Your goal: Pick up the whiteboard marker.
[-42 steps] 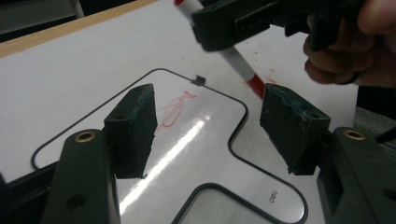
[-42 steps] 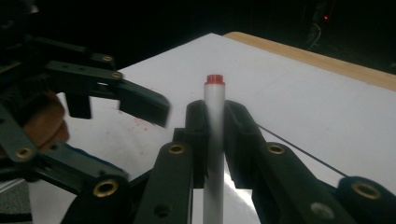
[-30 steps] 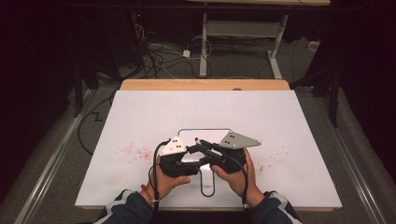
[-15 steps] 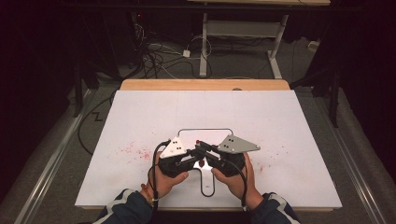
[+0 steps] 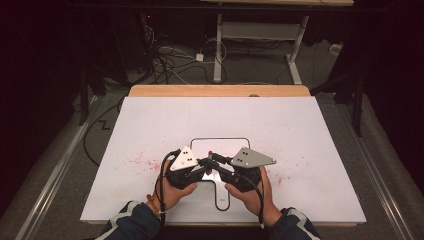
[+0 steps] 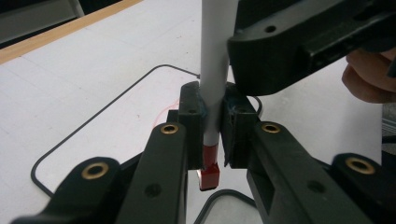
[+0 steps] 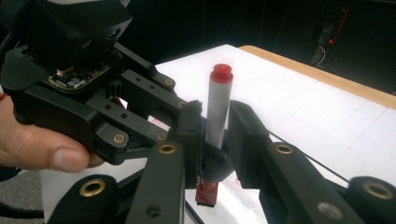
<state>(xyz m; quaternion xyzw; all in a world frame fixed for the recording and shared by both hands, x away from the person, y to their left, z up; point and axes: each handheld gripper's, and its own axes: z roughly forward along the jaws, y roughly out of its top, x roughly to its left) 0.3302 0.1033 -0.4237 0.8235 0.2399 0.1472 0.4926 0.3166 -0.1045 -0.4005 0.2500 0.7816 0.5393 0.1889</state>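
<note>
A marker (image 6: 215, 70) with a pale barrel and red ends stands upright over the whiteboard (image 5: 150, 125); its red top shows in the right gripper view (image 7: 220, 73). My left gripper (image 6: 212, 121) is shut on the lower barrel, the pads pressing both sides, with the red end poking out below. My right gripper (image 7: 217, 135) faces it from the other side, and its jaws have just been opening. The marker (image 7: 218, 107) still stands between them with a slim gap at the pads. In the high view both grippers (image 5: 207, 165) (image 5: 213, 159) meet nose to nose at the marker (image 5: 210, 152).
A black rounded outline (image 5: 220, 139) is drawn on the board under the grippers. Red smudges (image 5: 137, 160) lie to its left. The board rests on a wooden table (image 5: 220, 91). Cables (image 5: 170, 60) and table legs sit on the dark floor beyond.
The left gripper has closed in on the marker and the two grippers have drawn a little tighter together. Both hands stay almost in place over the outline.
</note>
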